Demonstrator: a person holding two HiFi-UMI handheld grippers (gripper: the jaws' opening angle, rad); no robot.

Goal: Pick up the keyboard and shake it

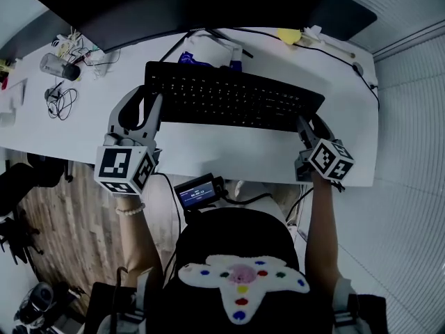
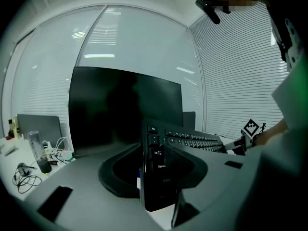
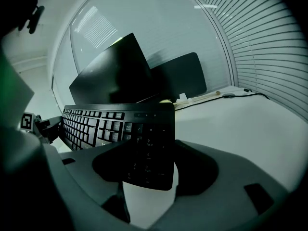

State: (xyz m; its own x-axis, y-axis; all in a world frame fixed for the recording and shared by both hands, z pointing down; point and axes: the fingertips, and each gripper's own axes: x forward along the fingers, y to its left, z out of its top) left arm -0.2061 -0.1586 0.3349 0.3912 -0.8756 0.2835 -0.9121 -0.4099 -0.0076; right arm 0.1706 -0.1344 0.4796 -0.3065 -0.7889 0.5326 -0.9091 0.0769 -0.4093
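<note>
The left tongs (image 1: 142, 110) clamp the left end of the black keyboard (image 1: 229, 96), and the right tongs (image 1: 308, 127) clamp its right end. The keyboard spans between them over the white tabletop (image 1: 208, 155), its keys facing up, in front of the dark monitor (image 1: 181, 5).

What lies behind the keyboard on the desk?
A dark monitor stands behind the keyboard. A blue item and a white object show above its far edge; their lower parts are covered by the keyboard.

Lower centre, the keyboard (image 2: 159, 170) keys read "Tab" and "Caps Lock". Its number pad (image 3: 147, 153) shows "9" and "6". The small display (image 1: 197, 192) is illegible.
</note>
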